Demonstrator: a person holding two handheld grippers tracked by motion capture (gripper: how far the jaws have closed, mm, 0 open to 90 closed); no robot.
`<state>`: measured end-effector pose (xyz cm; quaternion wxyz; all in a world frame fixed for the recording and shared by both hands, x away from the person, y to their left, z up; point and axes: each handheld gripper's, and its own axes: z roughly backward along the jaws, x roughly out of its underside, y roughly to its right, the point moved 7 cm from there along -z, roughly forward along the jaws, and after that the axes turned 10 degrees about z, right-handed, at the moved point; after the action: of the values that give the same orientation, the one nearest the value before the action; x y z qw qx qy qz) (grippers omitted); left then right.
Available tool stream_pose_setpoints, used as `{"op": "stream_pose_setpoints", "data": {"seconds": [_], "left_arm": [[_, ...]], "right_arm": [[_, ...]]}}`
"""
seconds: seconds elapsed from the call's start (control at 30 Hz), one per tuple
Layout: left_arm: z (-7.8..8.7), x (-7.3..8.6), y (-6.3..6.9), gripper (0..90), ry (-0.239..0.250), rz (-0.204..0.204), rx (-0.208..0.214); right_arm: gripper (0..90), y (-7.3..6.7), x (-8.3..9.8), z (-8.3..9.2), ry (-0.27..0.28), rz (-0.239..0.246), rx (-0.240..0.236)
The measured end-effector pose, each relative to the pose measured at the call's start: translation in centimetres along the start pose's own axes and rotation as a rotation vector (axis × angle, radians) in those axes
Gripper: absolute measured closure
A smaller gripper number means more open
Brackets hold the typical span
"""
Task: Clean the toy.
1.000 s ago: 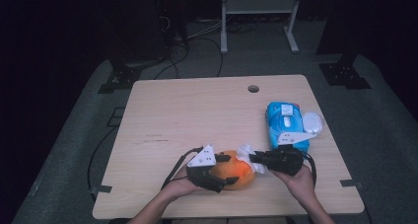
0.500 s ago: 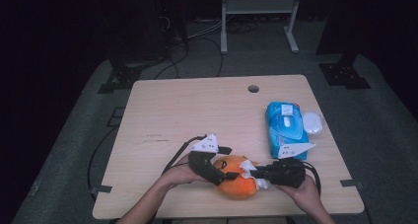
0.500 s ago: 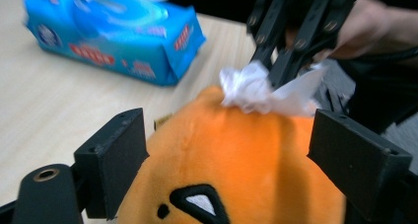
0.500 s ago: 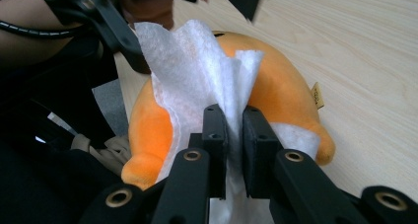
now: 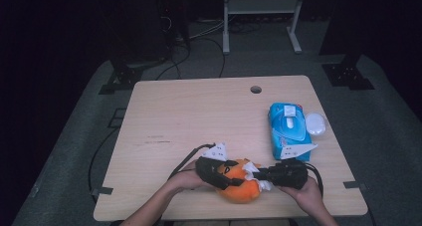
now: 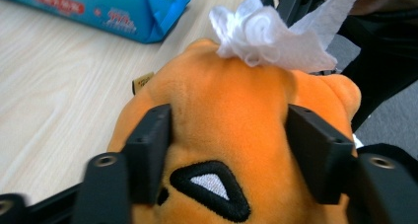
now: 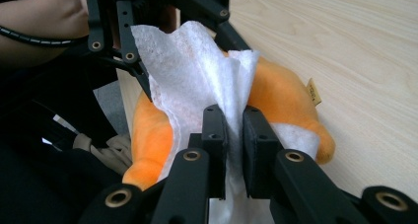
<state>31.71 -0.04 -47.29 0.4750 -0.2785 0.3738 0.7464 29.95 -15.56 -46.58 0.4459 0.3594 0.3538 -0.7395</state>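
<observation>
Orange plush [image 5: 240, 187] serves as our landmark: the toy lies at the near edge of the wooden table [image 5: 199, 116], between our two hands. To its left we see bare tabletop, crossed by the black cable [image 5: 185, 159] that trails from the left gripper [image 5: 226, 172]. That gripper has just been closing, and its jaws now press into the toy's soft sides, one on each flank. On the toy sits a white wipe [image 7: 197, 71], crumpled against its fur. The right gripper [image 7: 232, 135] comes in from the toy's right with its jaws narrow, pinching the wipe between them. Beyond the toy to the right lies a blue wipes pack [image 5: 287, 129], with a small white lid [image 5: 315, 123] just beside it. The toy is rounded and bright orange, with a black-edged embroidered patch [image 6: 211, 187] and a small tan tag [image 7: 313, 92].
</observation>
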Motion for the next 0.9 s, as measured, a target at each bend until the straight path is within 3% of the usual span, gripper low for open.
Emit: {"op": "stream_pose_setpoints", "data": {"seconds": [0.13, 0.17, 0.33, 0.5, 0.67, 0.9], "left_arm": [[0.4, -0.4, 0.3, 47.6, 0.021, -0.013, -0.030], [0.9, -0.8, 0.4, 49.7, 0.055, -0.007, -0.032], [1.5, -1.7, 0.3, 54.2, 0.093, -0.035, -0.074], [2.7, -2.5, -0.8, 54.6, 0.146, -0.017, -0.126], [3.3, -2.9, -1.8, 54.5, 0.166, -0.007, -0.159], [4.4, -3.7, -4.6, 54.5, 0.182, 0.008, -0.238]], "right_arm": [[80.7, 0.1, -0.2, 0.3, 0.013, -0.006, 0.009], [80.7, 0.1, -0.3, 0.5, 0.021, -0.007, 0.016], [80.7, 0.4, -0.9, 1.4, 0.064, -0.007, 0.033], [80.7, 1.1, -1.5, 3.3, 0.089, 0.004, 0.076], [80.7, 2.0, -1.0, 4.7, 0.048, 0.014, 0.133], [80.7, 4.4, 2.6, 6.6, -0.046, -0.018, 0.233]]}}
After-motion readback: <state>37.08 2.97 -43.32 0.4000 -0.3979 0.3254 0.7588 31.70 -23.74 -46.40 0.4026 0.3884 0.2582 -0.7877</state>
